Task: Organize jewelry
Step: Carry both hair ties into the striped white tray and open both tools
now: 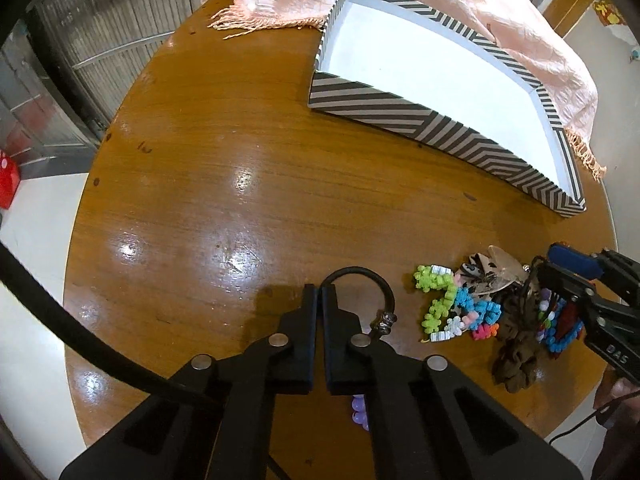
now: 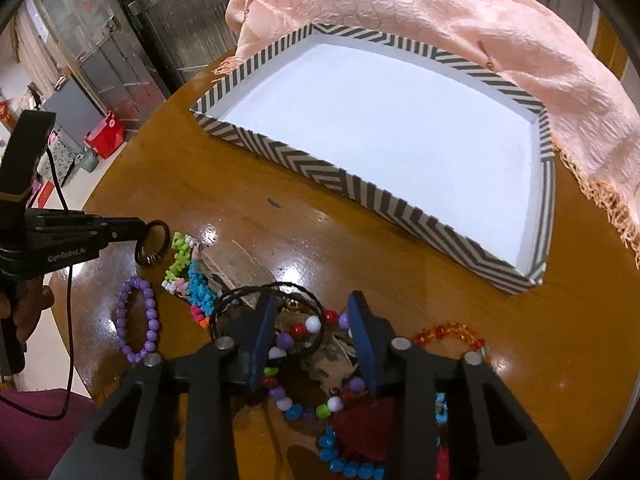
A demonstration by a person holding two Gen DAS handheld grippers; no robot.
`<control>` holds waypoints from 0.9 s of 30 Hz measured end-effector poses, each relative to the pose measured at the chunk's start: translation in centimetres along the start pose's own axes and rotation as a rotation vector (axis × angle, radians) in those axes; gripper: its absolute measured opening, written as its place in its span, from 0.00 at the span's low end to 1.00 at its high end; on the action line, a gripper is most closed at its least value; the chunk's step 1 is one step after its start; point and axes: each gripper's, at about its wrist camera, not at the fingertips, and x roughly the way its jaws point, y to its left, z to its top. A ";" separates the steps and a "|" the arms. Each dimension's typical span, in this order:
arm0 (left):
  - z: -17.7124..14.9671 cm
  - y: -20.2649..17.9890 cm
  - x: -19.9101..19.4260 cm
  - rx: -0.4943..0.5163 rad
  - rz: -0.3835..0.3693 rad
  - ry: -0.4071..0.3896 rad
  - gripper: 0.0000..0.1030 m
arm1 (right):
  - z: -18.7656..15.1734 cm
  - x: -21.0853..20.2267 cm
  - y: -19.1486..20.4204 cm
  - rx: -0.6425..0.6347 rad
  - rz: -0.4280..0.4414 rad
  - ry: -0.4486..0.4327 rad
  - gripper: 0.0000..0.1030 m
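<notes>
Your left gripper (image 1: 319, 294) pinches the black metal ring bangle (image 1: 362, 276), ready for the striped box w/ white inside (image 2: 304, 168). Your right gripper (image 2: 312, 312) is wide open over the bead pile (image 2: 304, 360), holding nothing.

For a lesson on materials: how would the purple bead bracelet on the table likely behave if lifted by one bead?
The purple bead bracelet would probably sag into a limp loop, since it is separate round beads strung together. The glossy beads look slippery. Pushed on the shiny table, it would likely slide and deform.

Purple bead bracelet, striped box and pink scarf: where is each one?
Purple bead bracelet (image 2: 136, 320): right wrist view, left run of beads.
Striped box (image 2: 332, 172): right wrist view, near outer wall.
Pink scarf (image 2: 460, 20): right wrist view, crinkled middle fold.
</notes>
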 end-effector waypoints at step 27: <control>1.7 2.0 -6.3 -0.039 -0.087 -0.120 0.03 | 2.8 -7.1 -0.1 0.083 0.061 -0.200 0.04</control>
